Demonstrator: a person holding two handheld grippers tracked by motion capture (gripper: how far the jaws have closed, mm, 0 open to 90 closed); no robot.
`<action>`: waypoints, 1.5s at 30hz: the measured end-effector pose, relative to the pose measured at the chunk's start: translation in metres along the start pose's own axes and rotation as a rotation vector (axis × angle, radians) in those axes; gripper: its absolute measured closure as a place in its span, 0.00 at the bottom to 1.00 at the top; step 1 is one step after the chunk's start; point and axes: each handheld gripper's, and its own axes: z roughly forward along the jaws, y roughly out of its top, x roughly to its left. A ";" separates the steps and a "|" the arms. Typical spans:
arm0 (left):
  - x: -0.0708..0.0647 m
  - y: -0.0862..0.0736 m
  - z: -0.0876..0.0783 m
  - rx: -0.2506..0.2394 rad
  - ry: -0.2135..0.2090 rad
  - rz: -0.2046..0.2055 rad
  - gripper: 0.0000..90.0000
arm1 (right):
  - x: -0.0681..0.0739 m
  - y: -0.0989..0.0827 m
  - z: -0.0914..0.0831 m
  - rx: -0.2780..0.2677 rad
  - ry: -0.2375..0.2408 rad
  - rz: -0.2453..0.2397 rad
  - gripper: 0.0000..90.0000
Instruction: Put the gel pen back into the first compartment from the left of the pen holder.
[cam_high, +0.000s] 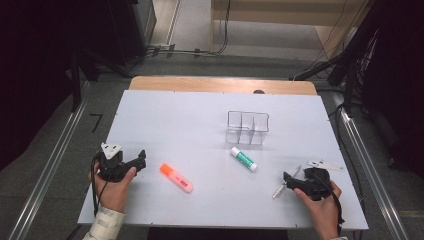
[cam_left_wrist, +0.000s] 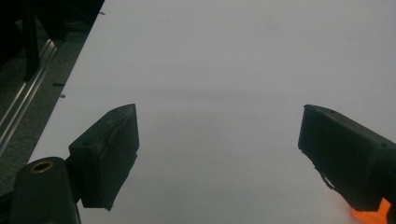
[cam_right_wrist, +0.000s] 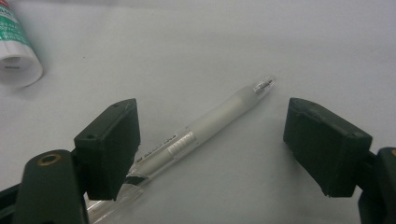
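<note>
Partly, the clear pen (cam_right_wrist: 205, 128) was hidden: its rear end passed under the left jaw of the right gripper (cam_right_wrist: 212, 147), whose jaws stood wide apart around the pen without touching it. The pen lay flat on the white table (cam_high: 170, 120). The left gripper (cam_left_wrist: 219, 154) was likewise spread, holding nothing; an orange highlighter (cam_left_wrist: 371, 215) was cut off behind its right jaw. A glue stick (cam_high: 243, 158) lay near a clear organizer (cam_high: 247, 128).
</note>
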 end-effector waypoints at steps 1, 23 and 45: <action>0.000 0.000 0.000 0.001 0.000 0.001 0.14 | 0.001 0.000 0.001 0.001 -0.002 -0.001 0.20; -0.002 0.000 0.001 0.003 -0.001 0.005 0.14 | 0.015 -0.003 0.003 -0.008 -0.076 -0.067 0.45; -0.005 0.001 0.002 0.003 -0.009 0.013 0.14 | 0.001 0.008 0.005 -0.028 -0.049 -0.023 0.79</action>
